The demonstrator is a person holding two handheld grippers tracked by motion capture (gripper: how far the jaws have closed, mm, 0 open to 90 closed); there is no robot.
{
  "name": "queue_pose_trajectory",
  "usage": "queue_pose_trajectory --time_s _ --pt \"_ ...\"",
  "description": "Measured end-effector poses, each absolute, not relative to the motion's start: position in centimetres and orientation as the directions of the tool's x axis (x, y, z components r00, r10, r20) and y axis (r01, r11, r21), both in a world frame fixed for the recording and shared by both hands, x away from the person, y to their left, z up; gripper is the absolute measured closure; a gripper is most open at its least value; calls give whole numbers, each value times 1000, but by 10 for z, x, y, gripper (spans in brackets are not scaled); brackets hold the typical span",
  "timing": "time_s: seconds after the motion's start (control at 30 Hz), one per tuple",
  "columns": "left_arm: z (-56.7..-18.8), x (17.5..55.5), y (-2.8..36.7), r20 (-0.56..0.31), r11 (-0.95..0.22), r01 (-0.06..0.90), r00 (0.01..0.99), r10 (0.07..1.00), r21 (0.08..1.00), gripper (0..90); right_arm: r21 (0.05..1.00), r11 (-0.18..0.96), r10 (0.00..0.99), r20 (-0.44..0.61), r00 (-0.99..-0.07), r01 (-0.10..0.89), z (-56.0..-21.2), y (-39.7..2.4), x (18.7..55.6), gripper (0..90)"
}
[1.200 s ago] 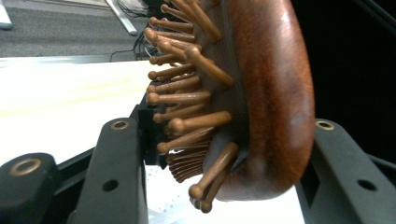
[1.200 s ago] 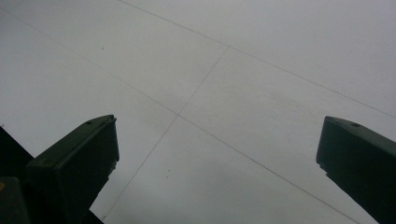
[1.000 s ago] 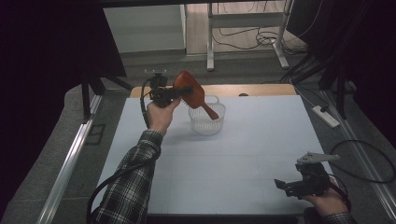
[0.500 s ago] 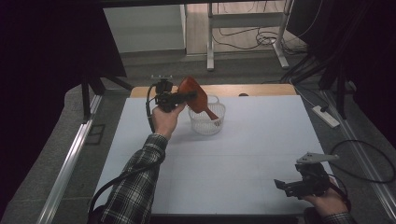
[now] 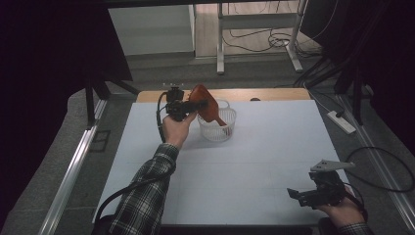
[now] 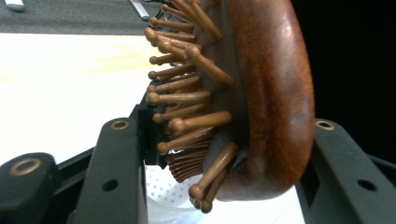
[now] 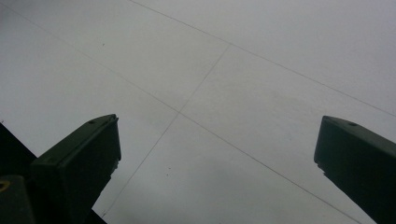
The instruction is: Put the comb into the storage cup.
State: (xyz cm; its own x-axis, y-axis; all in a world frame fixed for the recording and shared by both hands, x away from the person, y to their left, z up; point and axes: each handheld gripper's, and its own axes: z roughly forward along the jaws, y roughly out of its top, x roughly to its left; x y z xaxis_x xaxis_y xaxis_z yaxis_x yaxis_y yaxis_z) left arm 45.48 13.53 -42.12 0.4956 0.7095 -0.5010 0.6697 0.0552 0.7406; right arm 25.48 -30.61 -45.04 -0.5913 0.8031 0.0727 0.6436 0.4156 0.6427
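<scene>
Above the white basket [image 5: 217,126] at the table's far side, the wooden hairbrush [image 5: 204,106] is clamped by the left gripper [image 5: 188,106], handle lowered inside. Placement is judged underway; release is required next. The right gripper [image 5: 306,196] is held spread, idle.

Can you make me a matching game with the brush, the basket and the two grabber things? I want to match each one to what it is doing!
Things:
1. wooden hairbrush
2. white basket
3. left gripper
4. right gripper

What it is doing:
A. jaws apart, nothing between them, low at the near edge of the table
B. stands on the white table near the far side
C. clamped on the brush head
D. tilted, handle pointing down into the basket

Pairs: 1-D, 2-B, 3-C, 4-A
</scene>
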Motion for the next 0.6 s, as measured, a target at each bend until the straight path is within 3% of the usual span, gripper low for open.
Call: queue_pose_trajectory --time_s 0.6 --pt "-432 453 136 -522 99 683 449 726 724 510 637 423 802 68 -593 644 -451 -305 255 10"
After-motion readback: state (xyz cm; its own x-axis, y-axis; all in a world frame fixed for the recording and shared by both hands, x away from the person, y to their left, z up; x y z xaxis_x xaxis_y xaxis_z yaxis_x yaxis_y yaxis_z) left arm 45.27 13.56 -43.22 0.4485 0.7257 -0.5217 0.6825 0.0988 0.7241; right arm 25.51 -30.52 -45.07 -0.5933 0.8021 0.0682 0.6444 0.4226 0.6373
